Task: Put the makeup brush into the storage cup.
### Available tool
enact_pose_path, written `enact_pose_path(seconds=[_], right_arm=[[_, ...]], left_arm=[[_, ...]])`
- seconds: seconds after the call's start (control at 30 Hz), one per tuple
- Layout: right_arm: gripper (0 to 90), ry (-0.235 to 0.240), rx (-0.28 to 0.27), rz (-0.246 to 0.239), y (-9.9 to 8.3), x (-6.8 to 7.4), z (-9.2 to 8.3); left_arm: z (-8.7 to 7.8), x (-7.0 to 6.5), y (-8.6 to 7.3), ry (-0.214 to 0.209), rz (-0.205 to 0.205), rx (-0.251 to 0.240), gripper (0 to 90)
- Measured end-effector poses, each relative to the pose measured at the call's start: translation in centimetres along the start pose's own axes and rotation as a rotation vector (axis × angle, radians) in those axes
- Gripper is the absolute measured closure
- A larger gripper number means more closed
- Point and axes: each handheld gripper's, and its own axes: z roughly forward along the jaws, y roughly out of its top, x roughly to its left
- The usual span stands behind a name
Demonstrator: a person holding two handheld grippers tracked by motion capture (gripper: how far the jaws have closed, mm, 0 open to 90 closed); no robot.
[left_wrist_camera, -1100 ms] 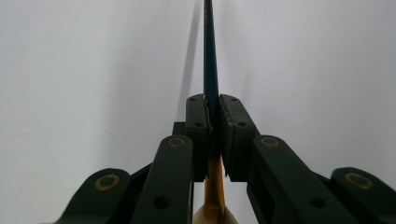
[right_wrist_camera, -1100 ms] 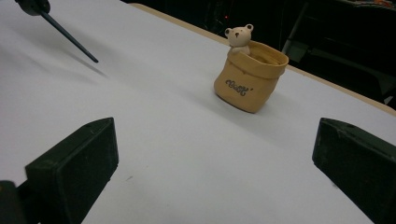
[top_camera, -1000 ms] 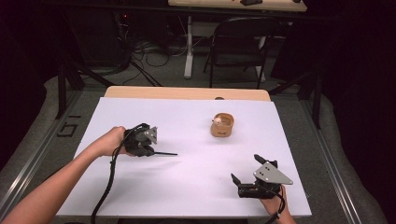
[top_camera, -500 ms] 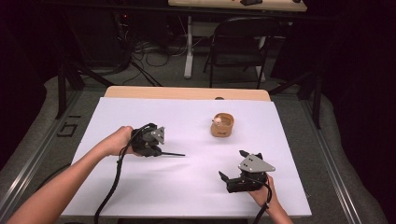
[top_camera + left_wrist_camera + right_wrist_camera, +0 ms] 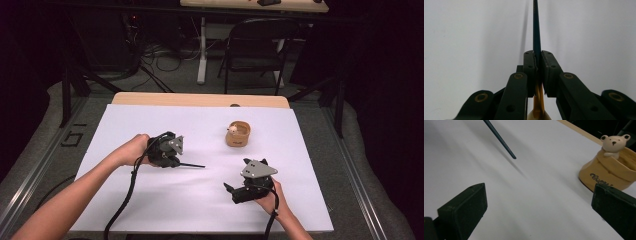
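Black claws (image 5: 235, 190), brass screws, trailing black cables.

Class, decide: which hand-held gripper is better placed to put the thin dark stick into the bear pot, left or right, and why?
Left, probably. The left hand-held gripper is shut on the stick, whose tip points toward the bear pot. The right hand-held gripper is open, holding nothing.

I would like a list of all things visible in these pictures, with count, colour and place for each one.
pencil: one, dark, thin, held in the left gripper, tip pointing toward the table's middle
bear holder: one, tan with a cream bear on its rim, far right of middle
white sheet: one, covering the table
chair: one, black, behind the table
left gripper: one, black, shut on the pencil
right gripper: one, black with a grey plate, open, near right
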Motion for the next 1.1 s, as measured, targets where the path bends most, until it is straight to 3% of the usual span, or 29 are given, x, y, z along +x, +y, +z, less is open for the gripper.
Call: enact_pose_path(seconds=[0.27,0.53,0.73,0.87,1.1], right_arm=[[0.3,0.045,0.044,-0.023,1.0,0.4,2.0],[3.7,0.075,0.055,-0.032,2.0,0.5,3.8],[16.2,0.089,0.071,-0.052,2.7,0.8,5.1],[31.7,0.105,0.087,-0.058,3.0,1.1,6.0],[51.0,0.121,0.116,-0.076,3.4,1.6,7.2]], left_arm=[[0.1,-0.2,0.6,-0.007,0.009,-0.011,82.9],[0.4,-0.3,1.4,-0.018,0.028,-0.021,82.9],[0.5,-0.4,1.9,-0.021,0.039,-0.027,82.9],[0.6,-0.5,2.2,-0.025,0.046,-0.03,82.9],[0.8,-0.5,2.9,-0.03,0.058,-0.035,82.9]])
